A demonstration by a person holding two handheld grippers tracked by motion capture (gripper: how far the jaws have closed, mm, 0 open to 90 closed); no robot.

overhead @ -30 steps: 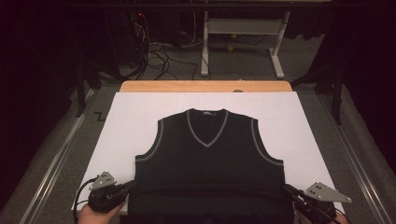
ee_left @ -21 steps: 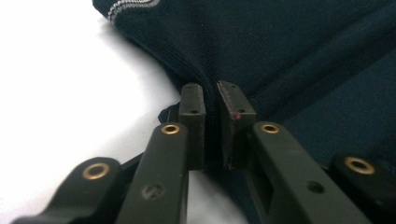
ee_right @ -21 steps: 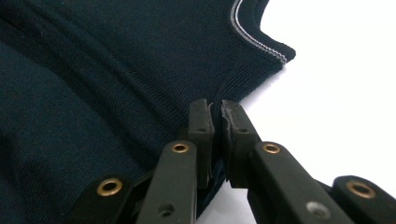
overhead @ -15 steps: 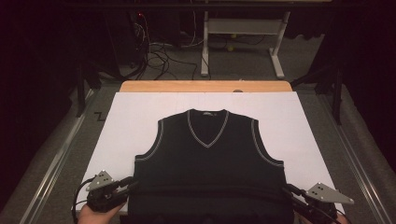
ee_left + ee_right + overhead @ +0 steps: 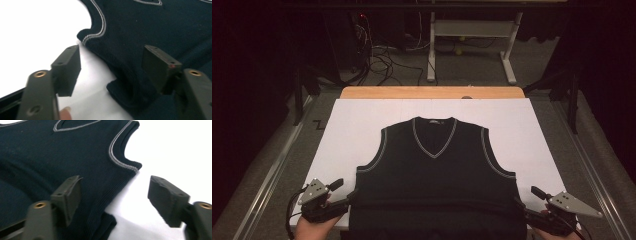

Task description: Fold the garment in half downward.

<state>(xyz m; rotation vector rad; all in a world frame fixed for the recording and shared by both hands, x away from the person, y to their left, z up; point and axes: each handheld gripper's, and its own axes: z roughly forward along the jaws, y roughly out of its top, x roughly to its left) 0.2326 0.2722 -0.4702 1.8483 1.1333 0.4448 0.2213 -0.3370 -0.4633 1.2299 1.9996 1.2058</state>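
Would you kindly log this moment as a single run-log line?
item: dark vest flat on white table cover, hem folded up | left tongs: just opened, at left fold corner | right tongs: just opened, at right fold corner

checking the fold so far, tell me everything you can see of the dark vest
The vest is a dark navy, sleeveless knit with a V-neck; pale grey piping trims the neck and both armholes. It lies flat, front up, on the white sheet, neck pointing away from the person. Its bottom part looks folded up over the body, leaving a ridge across the near end. Both side edges sit between open jaws of the left gripper and right gripper, which have just been opening; nothing presses it.
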